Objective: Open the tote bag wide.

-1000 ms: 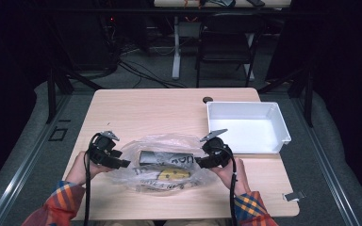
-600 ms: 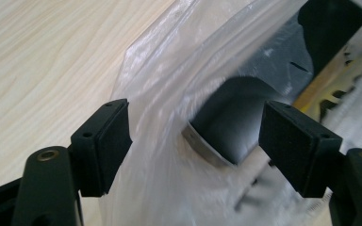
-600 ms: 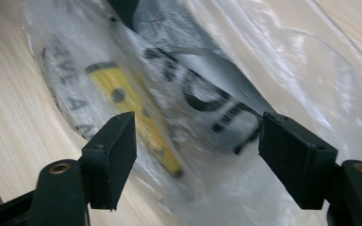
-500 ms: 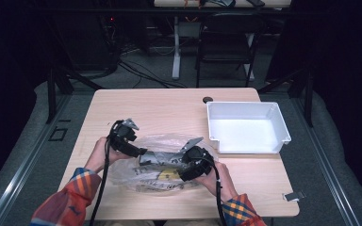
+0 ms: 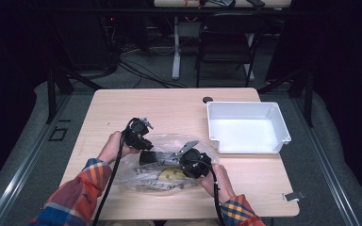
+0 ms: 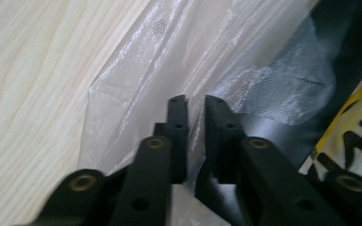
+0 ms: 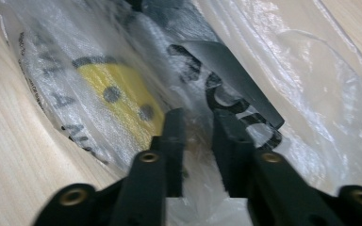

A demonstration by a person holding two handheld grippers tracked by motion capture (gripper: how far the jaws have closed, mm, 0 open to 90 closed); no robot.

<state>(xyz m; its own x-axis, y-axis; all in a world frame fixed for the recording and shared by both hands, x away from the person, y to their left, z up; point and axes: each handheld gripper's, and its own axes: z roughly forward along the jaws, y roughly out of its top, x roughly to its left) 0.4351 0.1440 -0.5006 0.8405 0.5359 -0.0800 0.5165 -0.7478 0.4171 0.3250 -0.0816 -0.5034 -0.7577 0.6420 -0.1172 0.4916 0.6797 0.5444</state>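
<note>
Clear plastic bag (image 5: 169,160) w/ packets inside lies mid-table. Film is pinched by left gripper (image 6: 195,106) & right gripper (image 7: 200,120), jaws just closed on it, prob. so it can be pulled open.

Both forearms come in from the bottom, plaid sleeves angled inward. The left gripper (image 5: 141,135) and right gripper (image 5: 192,160) sit close together, jaws on both just squeezed nearly together, pinching thin clear plastic (image 6: 136,89) between them.
</note>
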